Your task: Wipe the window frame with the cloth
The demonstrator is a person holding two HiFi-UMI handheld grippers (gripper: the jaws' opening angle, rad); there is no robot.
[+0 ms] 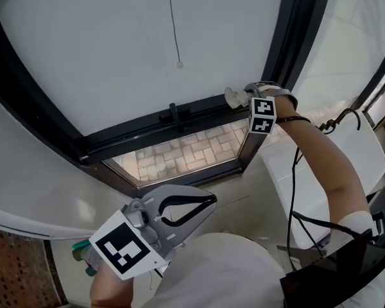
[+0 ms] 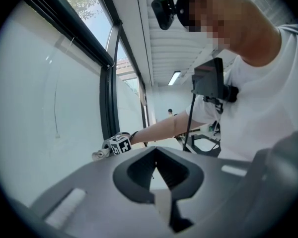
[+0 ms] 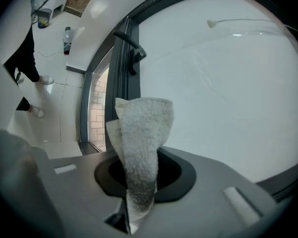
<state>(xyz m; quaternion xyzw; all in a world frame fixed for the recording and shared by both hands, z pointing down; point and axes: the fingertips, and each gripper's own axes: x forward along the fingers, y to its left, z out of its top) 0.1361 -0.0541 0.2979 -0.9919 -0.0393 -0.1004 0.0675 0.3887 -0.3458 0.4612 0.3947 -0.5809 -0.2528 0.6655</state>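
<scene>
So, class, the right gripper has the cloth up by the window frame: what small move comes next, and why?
Likely press the cloth against the window frame and slide left along the bar: the right gripper is clamped on it at the bar's right end, contact unclear.

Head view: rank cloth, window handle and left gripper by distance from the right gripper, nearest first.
1. cloth: clamped in the right gripper, at the window frame.
2. window handle: to the gripper's left, on the frame's lower rail.
3. left gripper: bottom of the view, near the person's body, away from the frame.
</scene>
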